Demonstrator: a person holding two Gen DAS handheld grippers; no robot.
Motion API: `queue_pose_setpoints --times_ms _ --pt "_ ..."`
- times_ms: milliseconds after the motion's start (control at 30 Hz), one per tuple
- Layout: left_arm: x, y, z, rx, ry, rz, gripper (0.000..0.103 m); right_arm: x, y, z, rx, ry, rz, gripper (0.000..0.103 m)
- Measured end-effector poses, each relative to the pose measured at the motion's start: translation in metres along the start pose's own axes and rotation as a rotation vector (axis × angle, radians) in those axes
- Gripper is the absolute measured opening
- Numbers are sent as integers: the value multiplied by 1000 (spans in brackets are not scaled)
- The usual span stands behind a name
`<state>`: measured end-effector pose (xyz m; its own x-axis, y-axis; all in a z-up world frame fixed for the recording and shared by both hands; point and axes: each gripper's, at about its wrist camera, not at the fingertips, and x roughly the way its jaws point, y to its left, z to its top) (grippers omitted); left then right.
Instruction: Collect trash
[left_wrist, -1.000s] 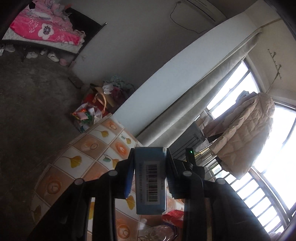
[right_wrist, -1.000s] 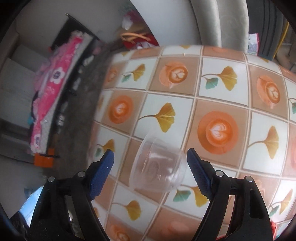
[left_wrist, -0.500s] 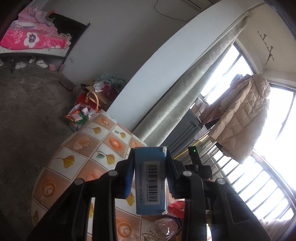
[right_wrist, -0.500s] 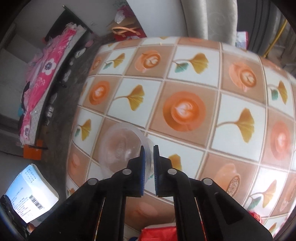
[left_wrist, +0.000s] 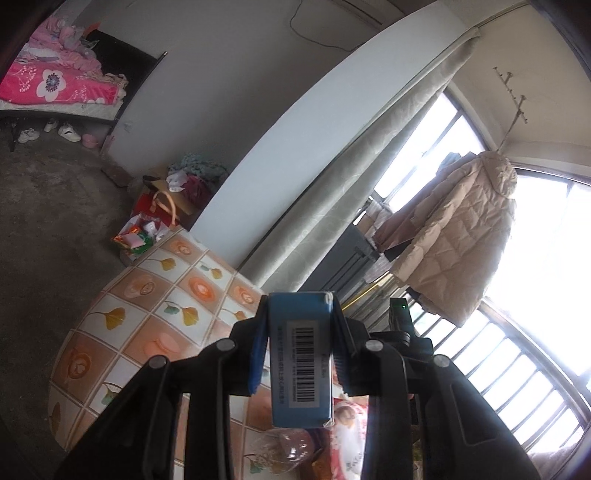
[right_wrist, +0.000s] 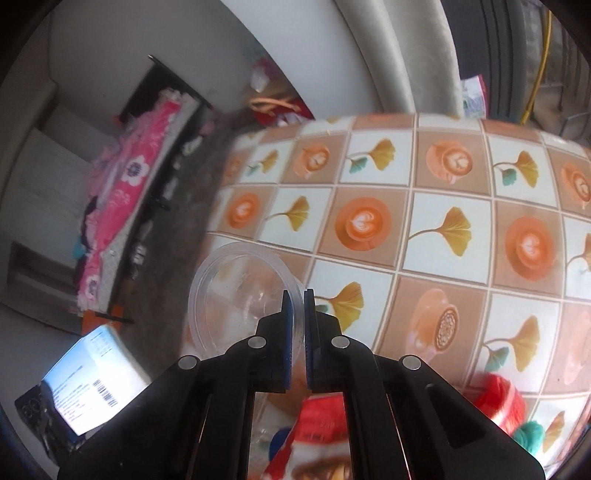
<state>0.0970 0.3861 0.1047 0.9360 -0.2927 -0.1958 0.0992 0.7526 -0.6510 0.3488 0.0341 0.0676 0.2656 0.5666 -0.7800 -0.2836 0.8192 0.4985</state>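
Note:
My left gripper (left_wrist: 298, 343) is shut on a blue carton (left_wrist: 300, 360) with a barcode label, held up above the table (left_wrist: 147, 295). In the right wrist view my right gripper (right_wrist: 298, 321) is shut on the rim of a clear plastic cup (right_wrist: 236, 291), which hangs off the left pad, lifted over the table (right_wrist: 443, 206) edge. The same blue carton (right_wrist: 92, 373) shows at the lower left of that view. A red snack wrapper (right_wrist: 317, 439) lies below the right gripper.
The table carries a tiled cloth with orange cups and ginkgo leaves. A clear bag (left_wrist: 284, 450) and red packet (left_wrist: 351, 417) lie under the left gripper. Bags of clutter (left_wrist: 155, 221) sit on the floor by the wall. A bed (left_wrist: 55, 85) stands far left; a coat (left_wrist: 458, 240) hangs by the window.
The right gripper closed from wide open onto the cup's rim and lifted it off the table. The left gripper rose slightly with the carton still in it.

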Motion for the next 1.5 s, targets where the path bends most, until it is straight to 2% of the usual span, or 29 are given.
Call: queue_pose_setpoints --times_ms 167,367,500,633,800,967,1233,1367,1500 --pt "-13 -36 -5 51 -11 -63 29 -64 6 -32 -49 -98 65 4" --pt "-15 -84 -19 107 2 -172 29 -143 -13 -84 -39 -222 107 4" --pt "-4 -117 -39 132 56 -257 29 -194 -43 -126 11 -306 110 4" --pt "17 -152 -68 150 135 -342 29 -237 -86 -177 94 -378 72 4" --pt "52 -199 -119 160 263 -445 29 -283 -150 -244 235 -460 -39 4" --pt "88 -249 -184 193 402 -529 29 -308 -225 -311 424 -466 -149 4" --pt "145 -325 -303 295 675 -589 29 -308 -334 -401 710 -420 -307 4" --pt "165 -363 -363 378 804 -622 29 -299 -388 -443 849 -391 -323 4" --pt "190 -392 -420 441 918 -607 29 -288 -432 -477 966 -363 -329 4"
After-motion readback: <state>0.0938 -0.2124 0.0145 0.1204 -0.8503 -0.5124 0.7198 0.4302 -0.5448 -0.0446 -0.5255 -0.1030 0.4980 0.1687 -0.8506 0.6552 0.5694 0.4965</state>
